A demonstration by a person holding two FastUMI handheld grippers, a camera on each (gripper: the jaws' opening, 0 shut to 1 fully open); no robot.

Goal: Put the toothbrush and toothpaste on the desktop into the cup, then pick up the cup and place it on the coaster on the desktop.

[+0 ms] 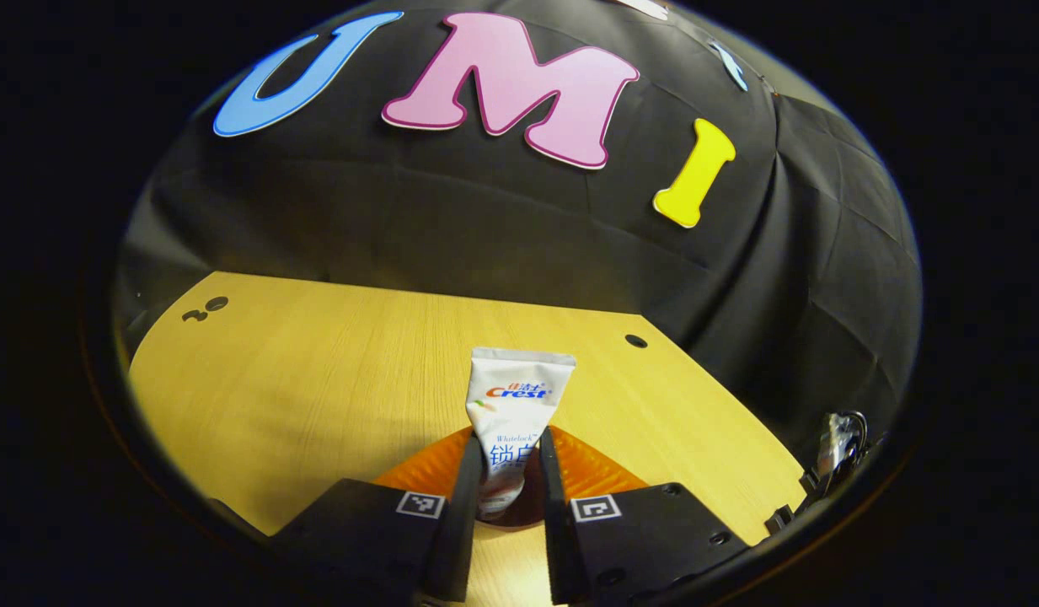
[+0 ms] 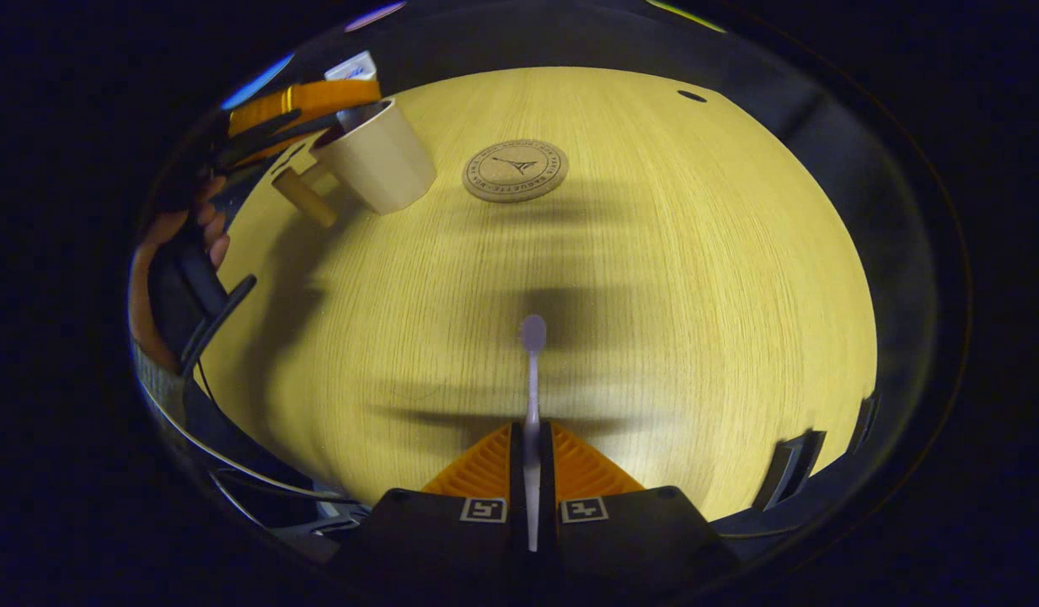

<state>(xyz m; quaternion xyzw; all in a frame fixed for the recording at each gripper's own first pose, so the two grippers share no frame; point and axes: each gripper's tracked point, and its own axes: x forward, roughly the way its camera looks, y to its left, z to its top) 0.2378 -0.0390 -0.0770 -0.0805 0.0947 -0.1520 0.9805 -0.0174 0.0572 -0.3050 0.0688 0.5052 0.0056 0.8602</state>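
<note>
Left gripper view: the left gripper (image 1: 506,480) is closed on the toothpaste (image 1: 513,421), both fingers pressing its sides; the tube stands upright, crimped end up, over the wooden desktop (image 1: 317,379).

Right gripper view: the right gripper (image 2: 532,459) is clamped on the handle of the toothbrush (image 2: 532,371), whose head points forward above the desktop (image 2: 696,295). The cup (image 2: 380,160) stands tilted at far left, its wooden handle (image 2: 304,198) toward the person's hand (image 2: 200,221). The coaster (image 2: 515,170) lies flat just beside the cup, apart from it.
</note>
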